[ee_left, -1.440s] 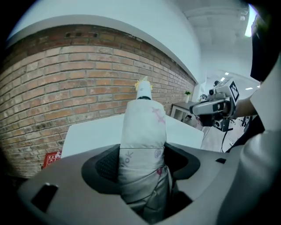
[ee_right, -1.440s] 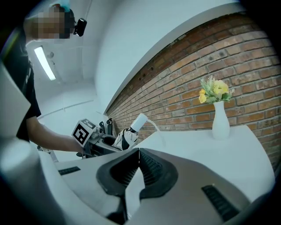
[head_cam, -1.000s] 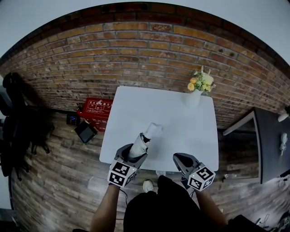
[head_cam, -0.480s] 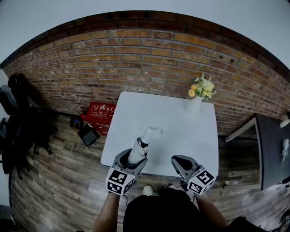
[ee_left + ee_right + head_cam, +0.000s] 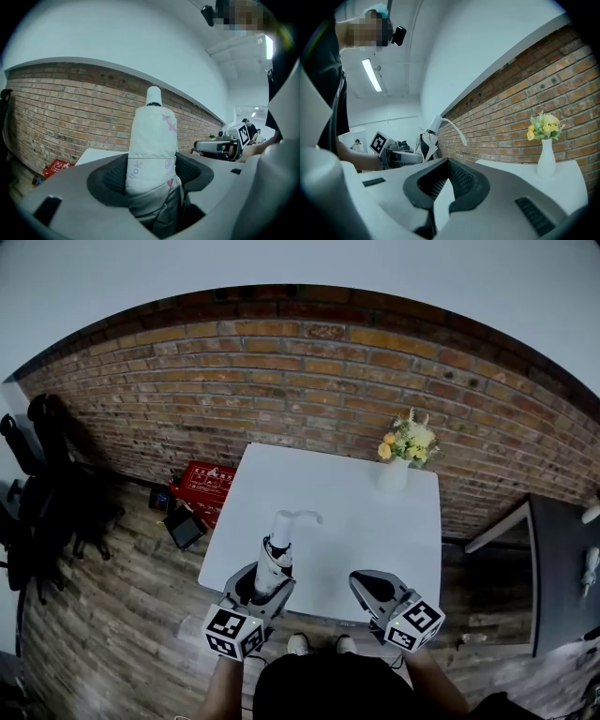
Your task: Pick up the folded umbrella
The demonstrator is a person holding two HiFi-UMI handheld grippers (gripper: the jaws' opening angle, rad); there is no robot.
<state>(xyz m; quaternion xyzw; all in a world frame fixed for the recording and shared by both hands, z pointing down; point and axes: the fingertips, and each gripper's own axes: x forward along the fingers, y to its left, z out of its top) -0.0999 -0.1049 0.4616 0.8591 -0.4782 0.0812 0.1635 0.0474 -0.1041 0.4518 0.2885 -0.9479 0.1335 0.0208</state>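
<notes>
The folded umbrella (image 5: 274, 557) is white with small pink marks, a white handle at its top end and a thin wrist strap. My left gripper (image 5: 253, 583) is shut on its lower part and holds it upright, clear of the white table (image 5: 361, 512), near the table's front left edge. In the left gripper view the umbrella (image 5: 151, 140) stands between the dark pads of my left gripper (image 5: 151, 177). My right gripper (image 5: 373, 585) hovers at the front right edge, shut and empty. The right gripper view shows its tips (image 5: 449, 164) meeting, with the umbrella (image 5: 427, 137) off to the left.
A white vase of yellow flowers (image 5: 395, 470) stands at the table's back right corner, also in the right gripper view as the vase (image 5: 546, 159). A brick wall runs behind. On the wooden floor lie a red crate (image 5: 202, 482) and a dark box (image 5: 184, 526); black chairs (image 5: 42, 493) stand far left.
The left gripper has drawn back toward the table's front left edge with the umbrella, which now stands more upright. The right gripper has barely moved.
</notes>
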